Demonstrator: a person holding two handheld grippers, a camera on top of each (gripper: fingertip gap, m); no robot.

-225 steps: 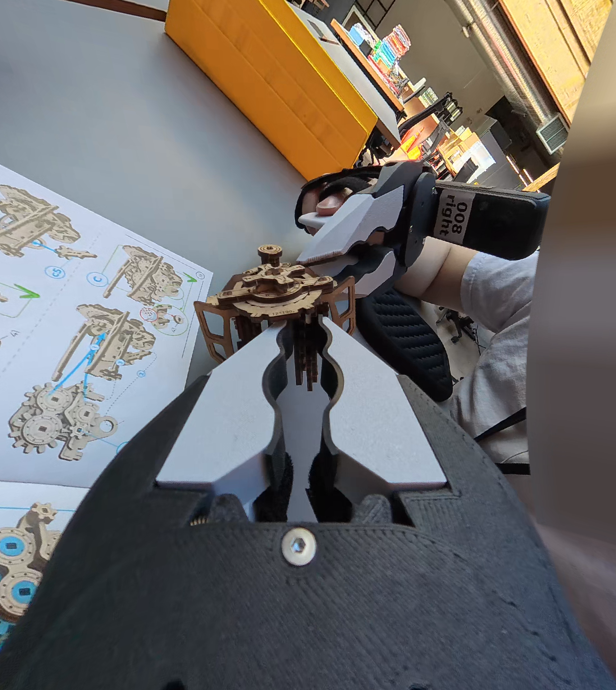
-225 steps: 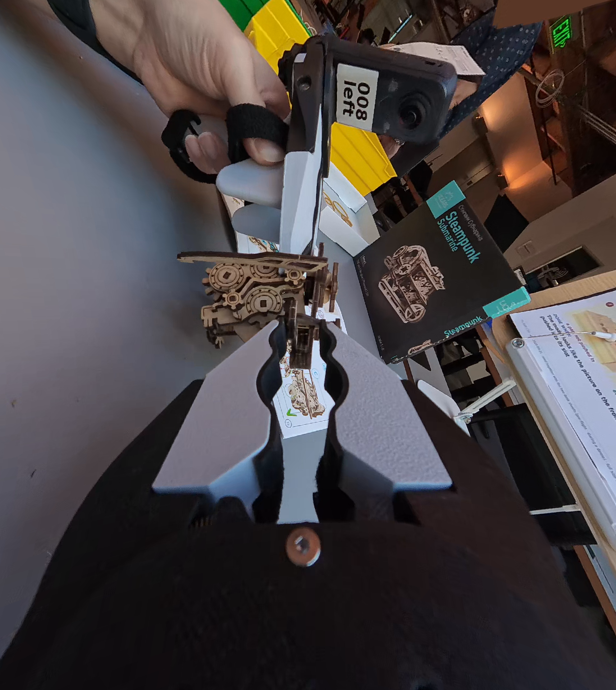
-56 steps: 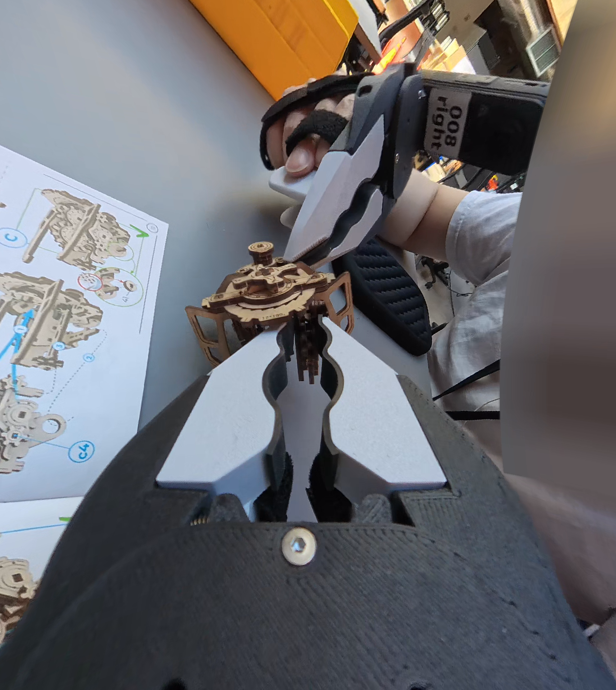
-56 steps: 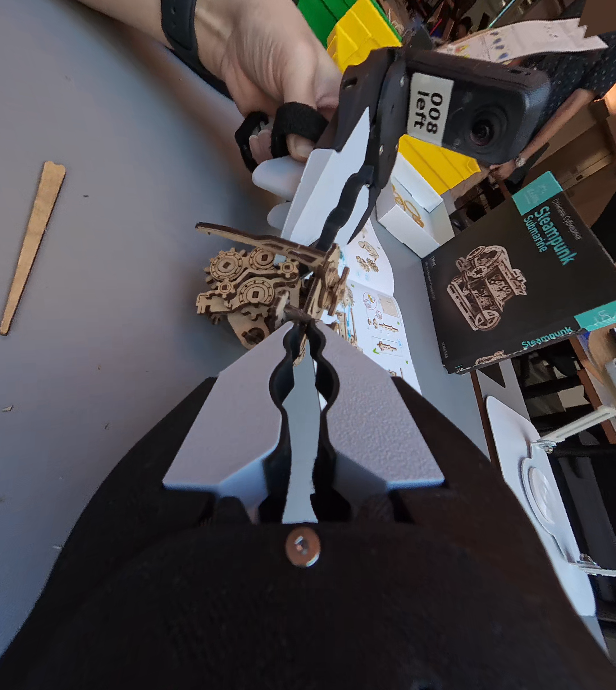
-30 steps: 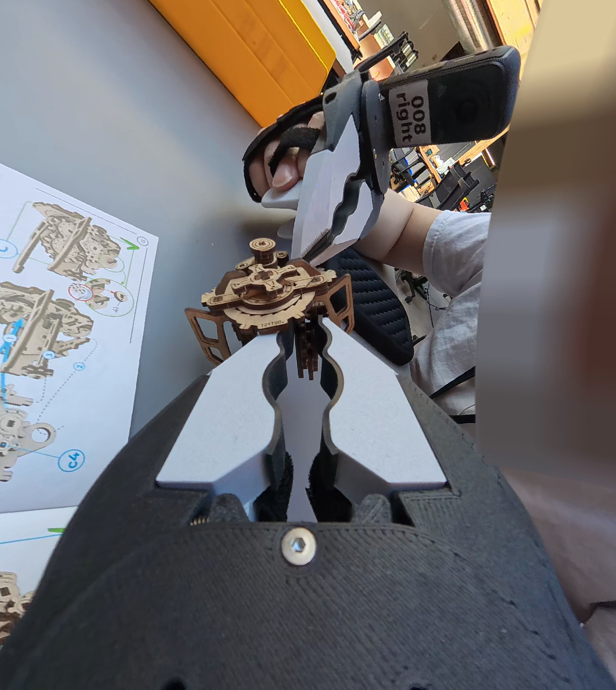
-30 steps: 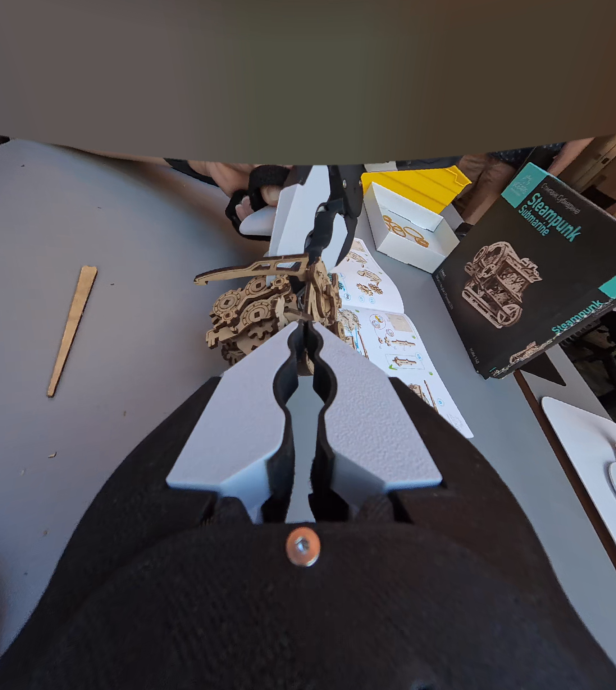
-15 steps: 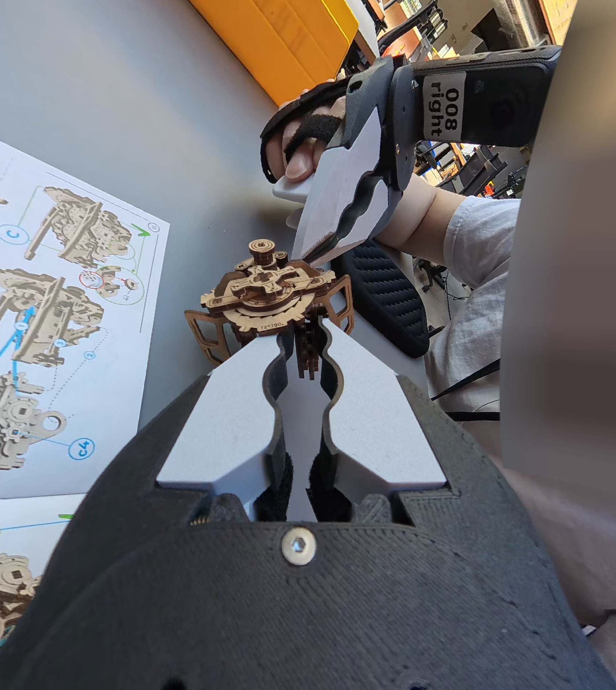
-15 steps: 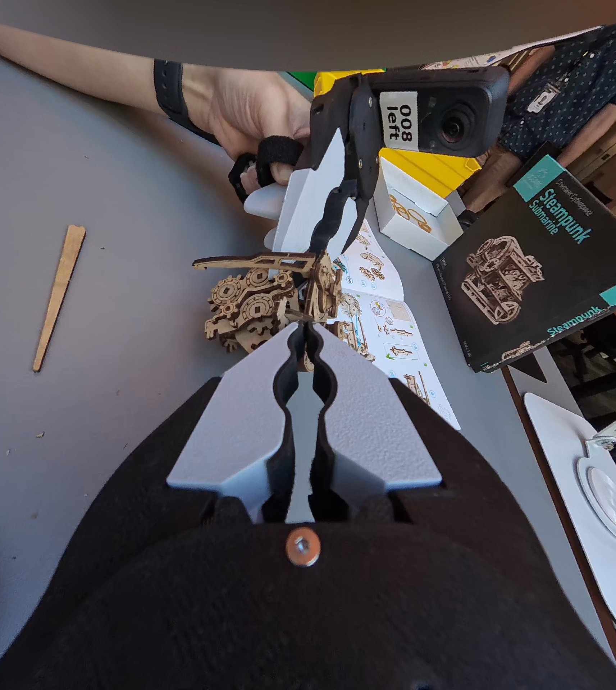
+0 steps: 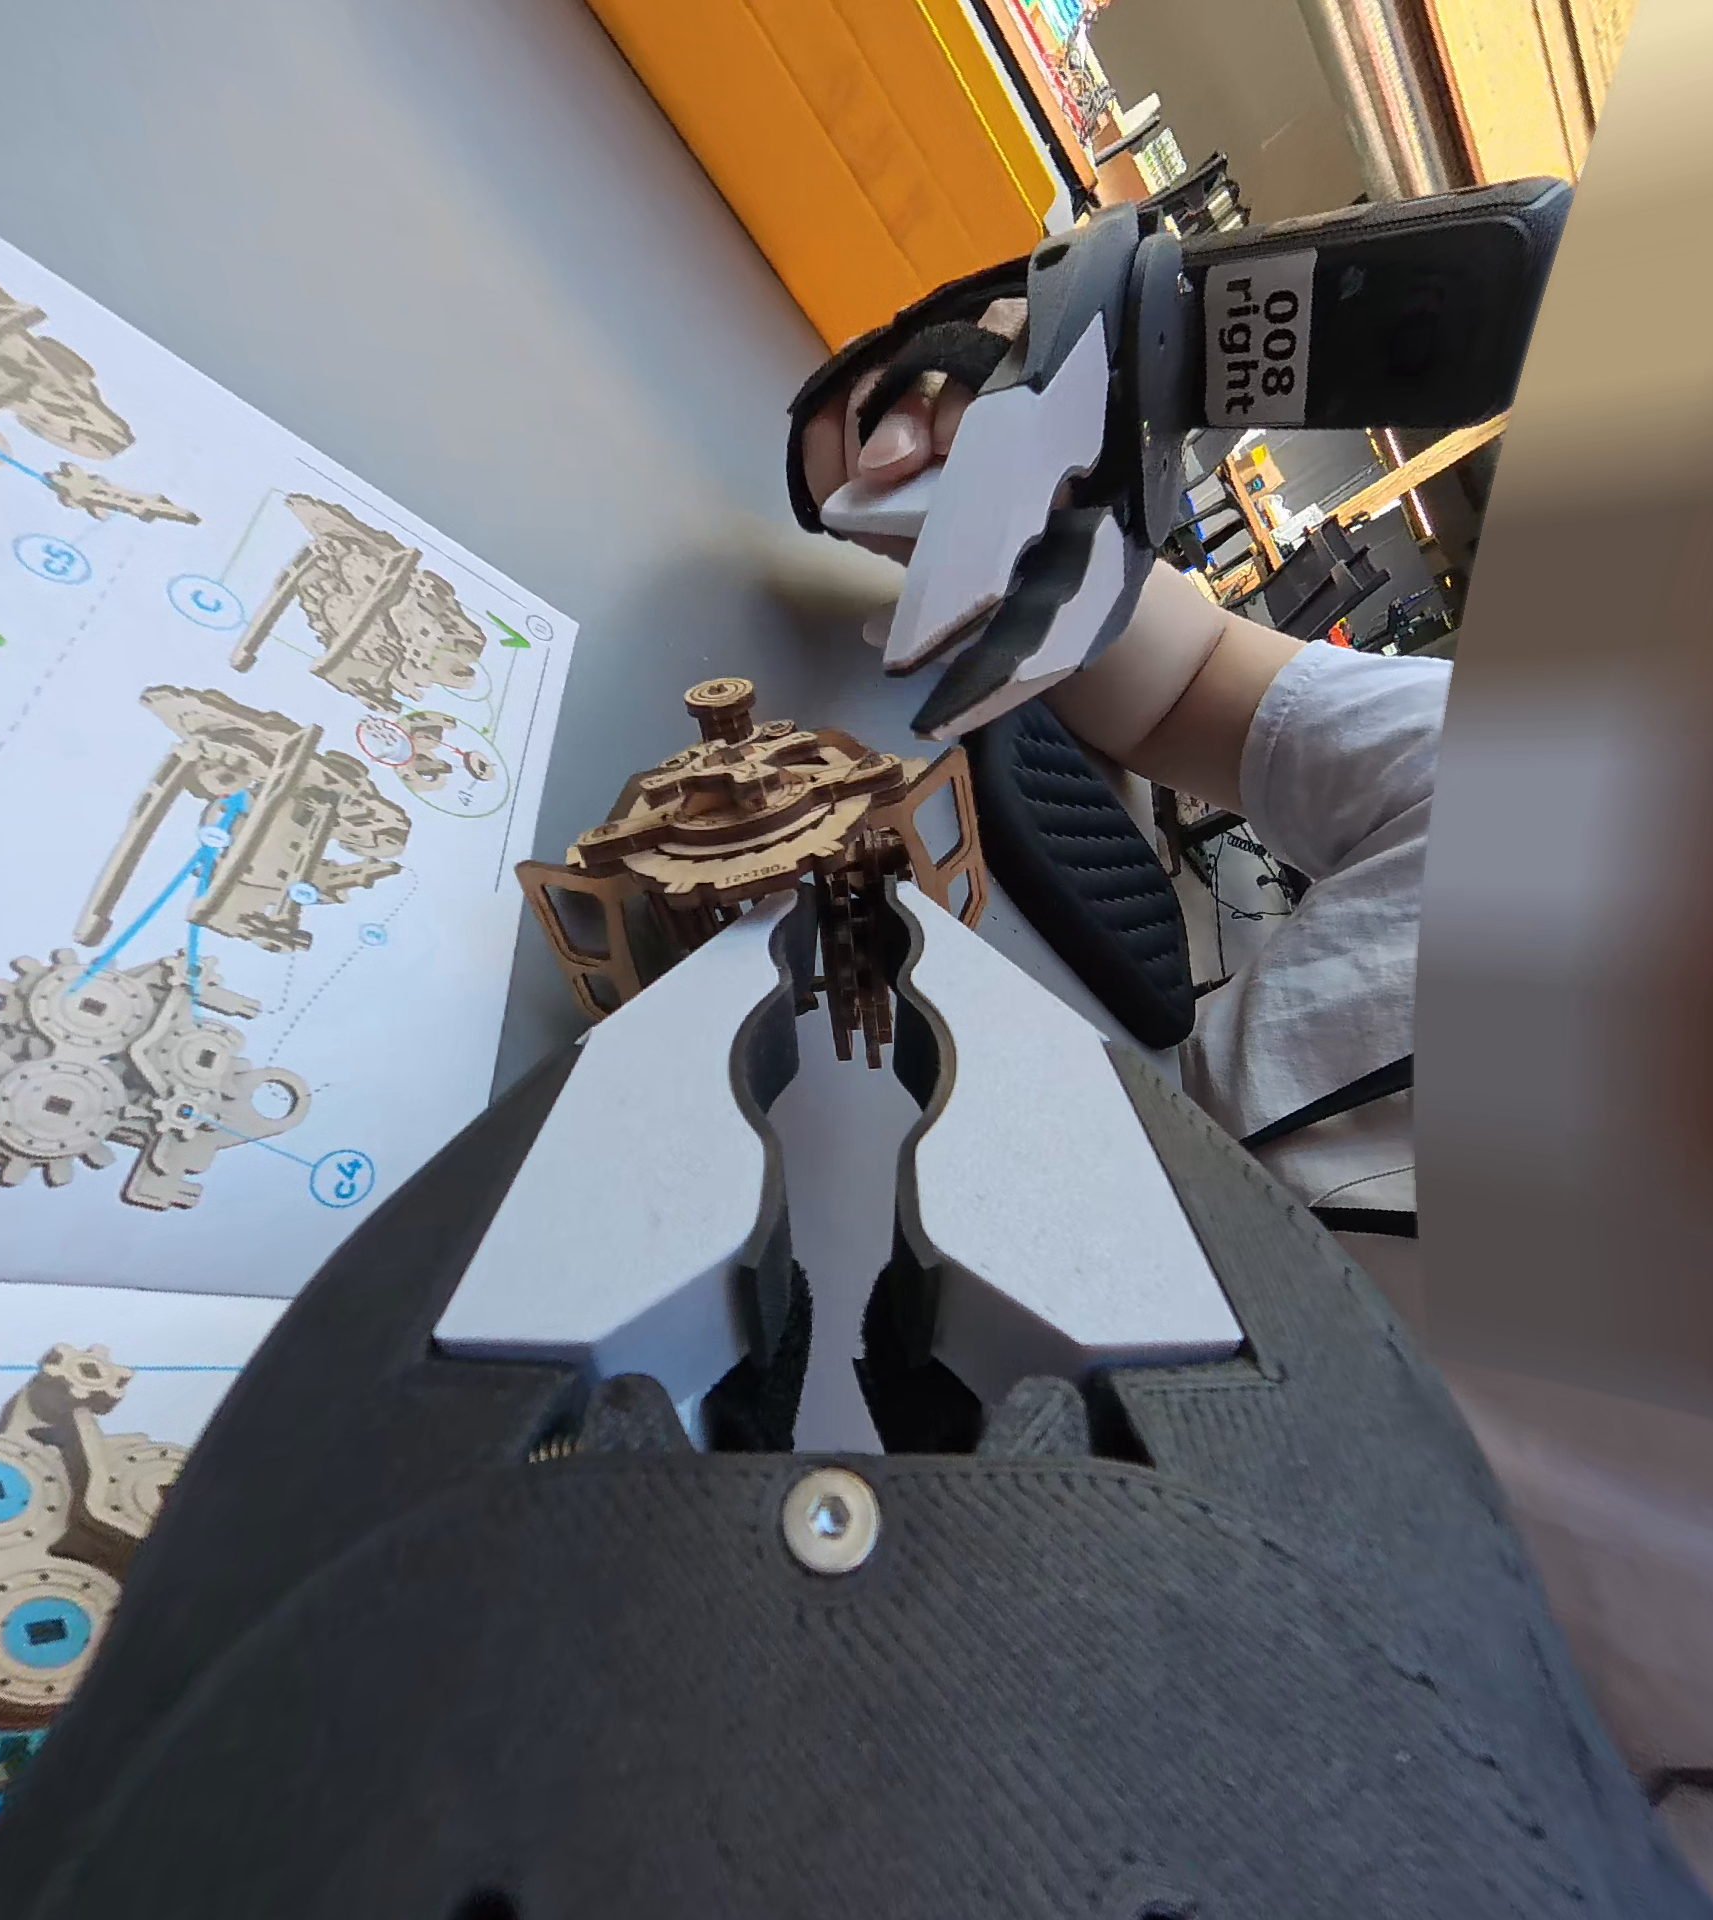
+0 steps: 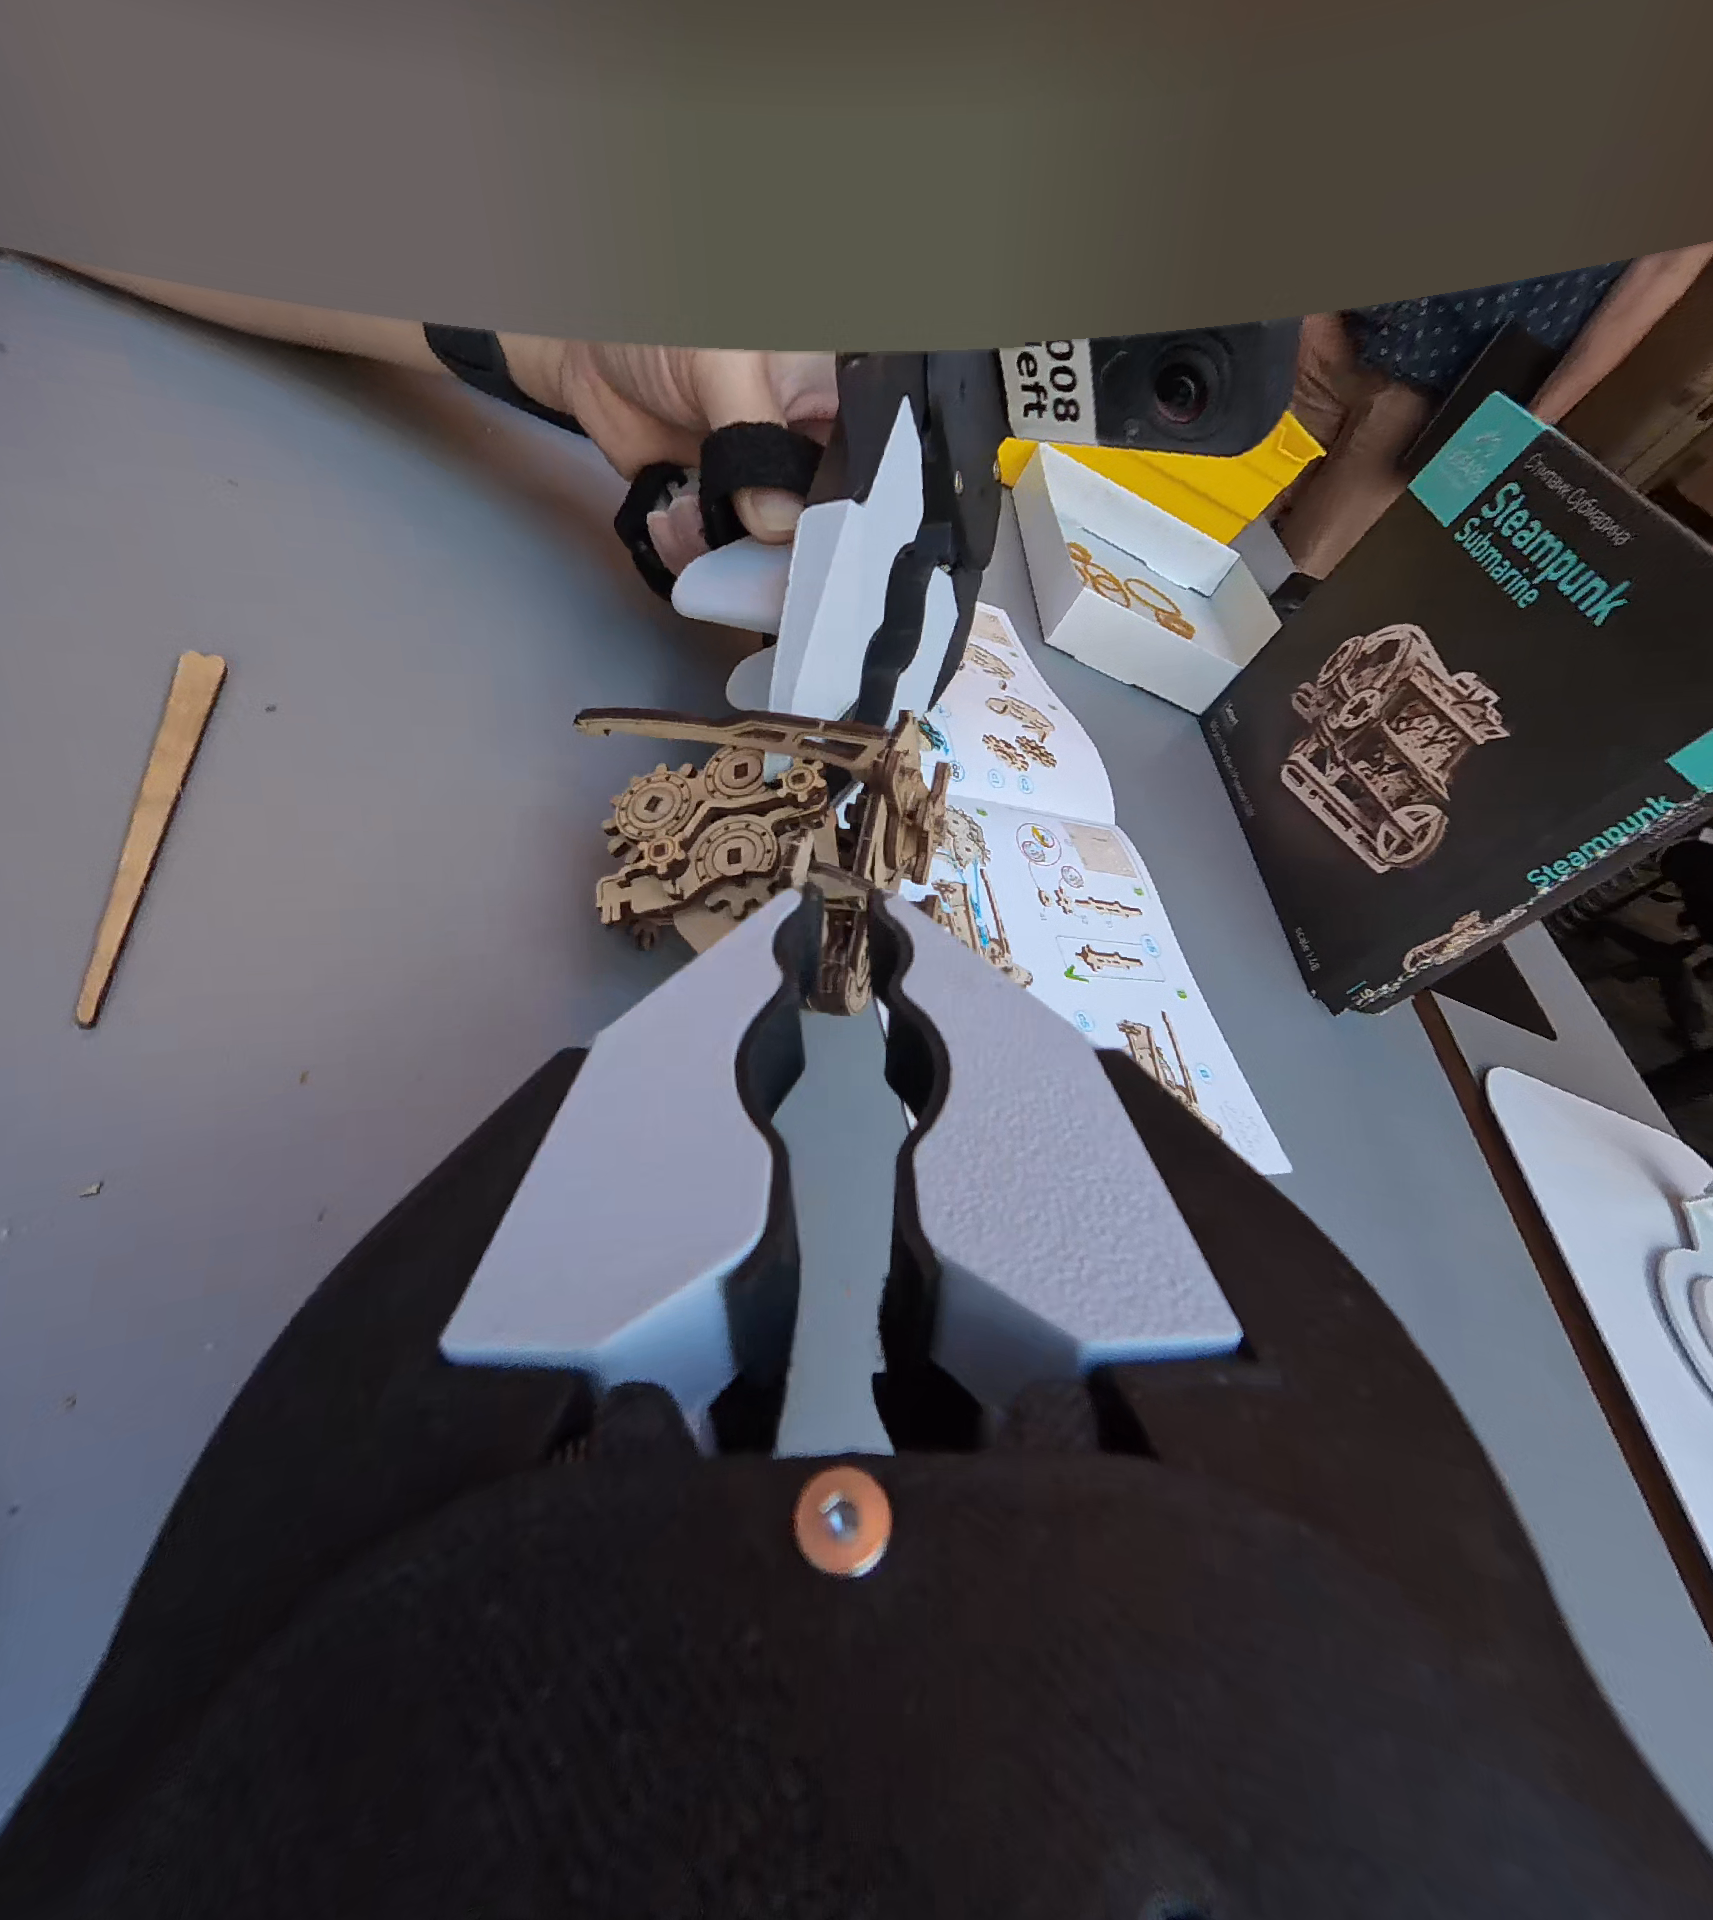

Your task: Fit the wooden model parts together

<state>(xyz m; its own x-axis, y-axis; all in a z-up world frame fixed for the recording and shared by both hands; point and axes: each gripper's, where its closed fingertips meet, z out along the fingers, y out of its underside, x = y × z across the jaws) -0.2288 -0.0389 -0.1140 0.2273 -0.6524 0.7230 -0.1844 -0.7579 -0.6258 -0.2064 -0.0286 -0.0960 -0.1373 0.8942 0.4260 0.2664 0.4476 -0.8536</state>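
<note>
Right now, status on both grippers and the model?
Left gripper shut on wooden model. Right gripper close by its edge, grip unclear. Instruction sheet alongside, nothing between grippers.

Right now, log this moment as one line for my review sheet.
left gripper: shut on wooden model | right gripper: shut on small wooden part | model: off table | stage: fitting

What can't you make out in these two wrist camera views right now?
Right wrist view: a blurred patch across the top cuts off the left gripper above its fingers.
Left wrist view: a blurred patch hides everything right of the sleeve.
Both views: whether the right gripper pinches the wooden model or only touches it; its fingers cover the contact.
Right wrist view: the black box runs off the right edge.
</note>
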